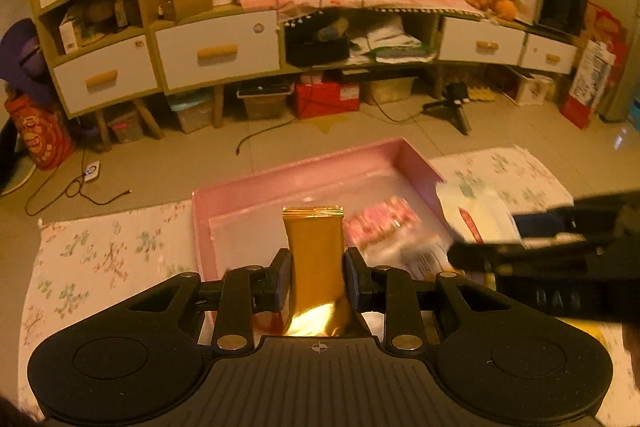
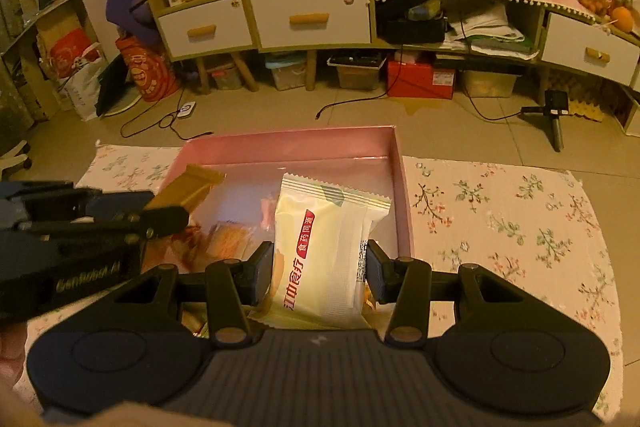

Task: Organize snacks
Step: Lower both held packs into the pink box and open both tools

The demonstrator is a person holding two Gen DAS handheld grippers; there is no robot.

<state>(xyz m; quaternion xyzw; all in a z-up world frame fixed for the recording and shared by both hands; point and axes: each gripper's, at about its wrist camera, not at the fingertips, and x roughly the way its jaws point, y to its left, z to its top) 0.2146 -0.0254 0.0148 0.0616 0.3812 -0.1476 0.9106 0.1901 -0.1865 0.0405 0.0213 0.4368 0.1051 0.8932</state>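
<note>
1. Presently, left gripper (image 1: 316, 277) is clenched on a gold snack packet (image 1: 314, 259), held upright over the pink box (image 1: 256, 183).
2. Right gripper (image 2: 319, 269) grasps a cream biscuit packet (image 2: 320, 247) with red label, also above the box.
3. Pink-wrapped snacks (image 1: 380, 223) lie inside the box.
4. Box sits on a floral cloth (image 2: 500, 211) on the floor.

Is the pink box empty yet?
No. The pink box already holds clear-wrapped snacks on its floor; both grippers hold packets above it.

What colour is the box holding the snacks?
Pink box, clearest in the right wrist view.
</note>
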